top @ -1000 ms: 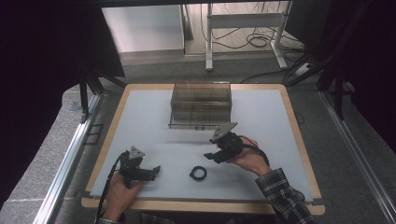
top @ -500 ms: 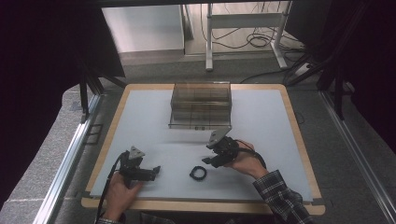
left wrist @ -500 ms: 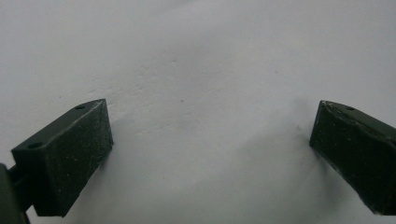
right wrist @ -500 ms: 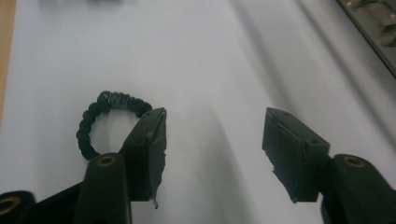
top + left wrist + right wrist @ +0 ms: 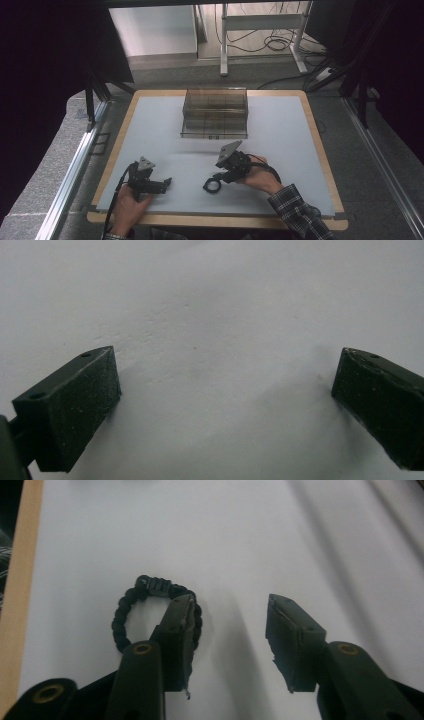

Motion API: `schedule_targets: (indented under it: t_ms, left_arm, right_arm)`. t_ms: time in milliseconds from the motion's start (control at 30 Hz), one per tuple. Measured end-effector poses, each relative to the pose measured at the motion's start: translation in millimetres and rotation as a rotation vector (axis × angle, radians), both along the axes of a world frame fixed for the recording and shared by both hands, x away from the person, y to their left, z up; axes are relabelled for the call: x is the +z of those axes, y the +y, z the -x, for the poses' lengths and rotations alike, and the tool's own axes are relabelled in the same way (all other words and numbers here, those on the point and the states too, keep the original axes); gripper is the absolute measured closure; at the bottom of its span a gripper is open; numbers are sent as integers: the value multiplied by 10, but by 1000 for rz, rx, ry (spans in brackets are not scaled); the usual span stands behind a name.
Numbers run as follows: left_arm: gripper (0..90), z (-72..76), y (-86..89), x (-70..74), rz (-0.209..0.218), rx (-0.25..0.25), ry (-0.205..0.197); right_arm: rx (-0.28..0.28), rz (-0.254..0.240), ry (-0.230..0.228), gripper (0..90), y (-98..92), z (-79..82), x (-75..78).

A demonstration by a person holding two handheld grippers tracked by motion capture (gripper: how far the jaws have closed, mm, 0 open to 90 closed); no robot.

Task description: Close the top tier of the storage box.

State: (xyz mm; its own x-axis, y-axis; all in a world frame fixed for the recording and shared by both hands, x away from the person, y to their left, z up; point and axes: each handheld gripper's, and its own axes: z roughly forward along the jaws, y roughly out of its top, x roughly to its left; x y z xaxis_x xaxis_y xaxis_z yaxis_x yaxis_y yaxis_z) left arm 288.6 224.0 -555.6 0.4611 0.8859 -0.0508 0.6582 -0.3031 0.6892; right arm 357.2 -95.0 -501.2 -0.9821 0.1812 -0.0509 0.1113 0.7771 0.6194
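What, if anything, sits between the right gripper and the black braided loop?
Nothing visible. The right gripper is already at the black braided loop: one jaw sits inside the ring, the other outside on bare mat, with the ring's side between them, jaws just closing.

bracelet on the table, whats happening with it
A person holds a tool in each hand. The right tool is down at the black braided bracelet; one finger sits inside its loop, and the jaws have just been closing, not yet pinching it. The left tool rests open on the white mat. A clear drawer box stands behind.
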Motion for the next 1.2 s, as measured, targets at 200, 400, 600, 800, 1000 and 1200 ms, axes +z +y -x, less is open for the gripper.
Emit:
schedule_targets:
  t_ms: [200, 400, 600, 800, 1000, 1200]
  left_arm:
    - [0, 1, -3, -2, 4, 4, 0]
    - [0, 1, -3, -1, 3, 3, 0]
    - [0, 1, -3, -1, 4, 3, 0]
    - [0, 1, -1, 0, 1, 1, 1]
    - [0, 1, -1, 0, 0, 0, 1]
    - [0, 1, 0, 0, -1, 0, 2]
  right_arm:
    - [27, 16, 7, 615, 50, 40, -29]
    - [46, 33, -5, 680, 87, 77, -56]
    - [54, 50, 4, 725, 94, 74, -88]
    - [64, 61, 14, 781, 108, 75, -128]
    - [69, 67, 22, 814, 127, 77, -150]
    - [56, 62, 33, 835, 125, 62, -162]
